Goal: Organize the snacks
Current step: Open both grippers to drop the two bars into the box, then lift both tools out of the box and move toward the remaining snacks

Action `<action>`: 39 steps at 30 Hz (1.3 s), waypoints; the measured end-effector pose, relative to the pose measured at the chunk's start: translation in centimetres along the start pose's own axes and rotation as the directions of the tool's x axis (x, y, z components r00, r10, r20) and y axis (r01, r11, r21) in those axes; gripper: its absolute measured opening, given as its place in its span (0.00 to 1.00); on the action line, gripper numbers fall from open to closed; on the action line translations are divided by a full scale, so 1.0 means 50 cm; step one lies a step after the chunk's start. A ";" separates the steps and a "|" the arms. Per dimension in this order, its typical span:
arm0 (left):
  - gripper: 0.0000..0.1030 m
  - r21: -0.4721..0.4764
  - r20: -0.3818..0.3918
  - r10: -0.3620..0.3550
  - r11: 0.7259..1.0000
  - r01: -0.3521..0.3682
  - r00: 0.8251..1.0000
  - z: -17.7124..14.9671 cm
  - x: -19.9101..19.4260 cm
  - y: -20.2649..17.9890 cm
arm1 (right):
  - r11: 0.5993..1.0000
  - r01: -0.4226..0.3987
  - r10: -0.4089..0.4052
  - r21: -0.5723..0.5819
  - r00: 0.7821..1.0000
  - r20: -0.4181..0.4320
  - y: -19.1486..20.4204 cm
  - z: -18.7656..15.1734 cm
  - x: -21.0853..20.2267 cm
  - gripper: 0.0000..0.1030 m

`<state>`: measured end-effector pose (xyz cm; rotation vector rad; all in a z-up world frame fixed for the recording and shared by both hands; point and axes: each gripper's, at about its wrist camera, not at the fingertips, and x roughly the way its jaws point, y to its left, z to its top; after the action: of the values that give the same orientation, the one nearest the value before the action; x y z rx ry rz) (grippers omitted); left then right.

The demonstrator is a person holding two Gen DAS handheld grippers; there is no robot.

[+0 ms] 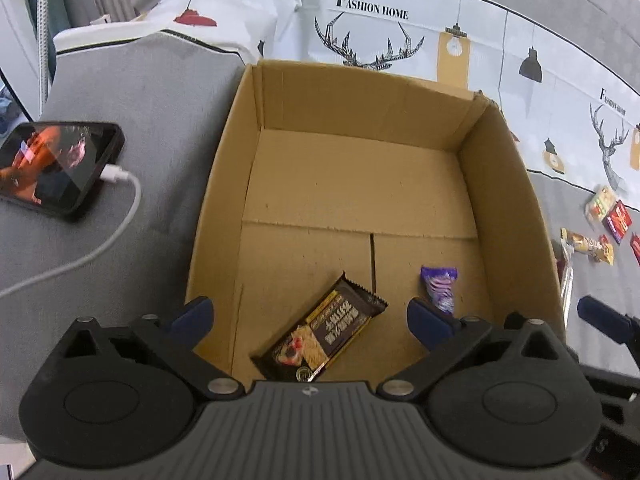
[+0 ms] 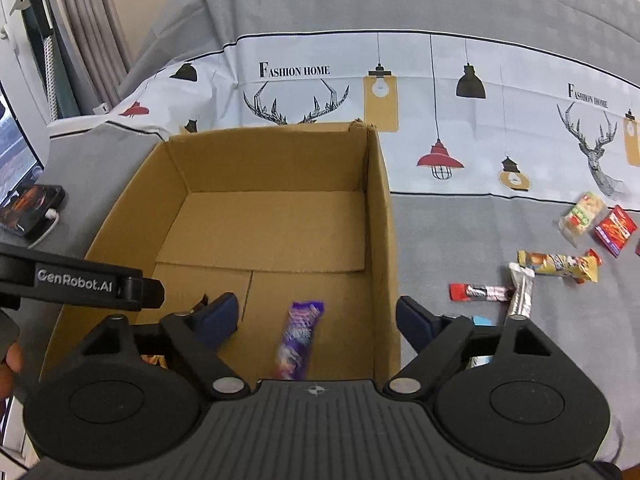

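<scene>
- Your left gripper (image 1: 310,316) hangs released over the cardboard box (image 1: 360,96), the dark wafer bar (image 1: 320,332) dropped at six o'clock.
- Your right gripper (image 2: 316,320) gapes empty above the purple candy (image 2: 298,336); loose snacks (image 2: 556,266) wait at three o'clock.

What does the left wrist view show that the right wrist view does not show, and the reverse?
Only the left wrist view shows the dark brown snack bar lying whole on the box floor between the open left gripper.

Only the right wrist view shows the red bar on the grey cloth and the open right gripper from behind.

Both show the cardboard box, the purple snack inside it, the phone with its white cable, the silver wrapper, the yellow bar, and the printed cloth.
</scene>
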<state>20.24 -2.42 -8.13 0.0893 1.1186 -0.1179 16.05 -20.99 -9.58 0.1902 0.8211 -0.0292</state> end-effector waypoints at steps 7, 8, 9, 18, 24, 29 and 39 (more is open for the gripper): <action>1.00 0.003 0.017 0.011 1.000 -0.011 1.000 -0.039 -0.054 -0.006 | 1.000 -0.009 0.010 0.026 1.000 -0.011 0.004 -0.035 -0.063 0.91; 1.00 0.000 0.015 0.010 1.000 -0.010 1.000 -0.045 -0.061 -0.007 | 1.000 -0.009 0.009 0.027 1.000 -0.009 0.005 -0.039 -0.074 0.91; 1.00 -0.002 0.015 0.009 1.000 -0.009 1.000 -0.053 -0.069 -0.008 | 1.000 -0.010 0.010 0.027 1.000 -0.005 0.007 -0.044 -0.084 0.91; 1.00 0.024 0.051 0.021 0.999 -0.022 0.998 -0.128 -0.152 -0.012 | 1.000 -0.026 0.025 0.005 0.998 0.053 0.027 -0.086 -0.188 0.93; 1.00 0.016 0.106 0.031 0.999 -0.032 0.994 -0.195 -0.218 -0.019 | 0.999 -0.018 0.022 -0.027 0.992 0.123 0.038 -0.122 -0.261 0.94; 1.00 0.010 0.139 0.033 0.999 -0.035 0.990 -0.236 -0.253 -0.031 | 0.997 -0.007 0.021 -0.075 0.982 0.188 0.046 -0.147 -0.315 0.97; 1.00 0.029 0.200 0.045 0.998 -0.052 0.979 -0.280 -0.312 -0.051 | 0.998 -0.004 0.017 -0.058 0.972 0.232 0.035 -0.185 -0.373 0.97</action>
<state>0.68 -2.32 -0.18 0.1322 0.9140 -0.1000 -3.22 -18.49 -1.85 0.1335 0.5859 -0.0175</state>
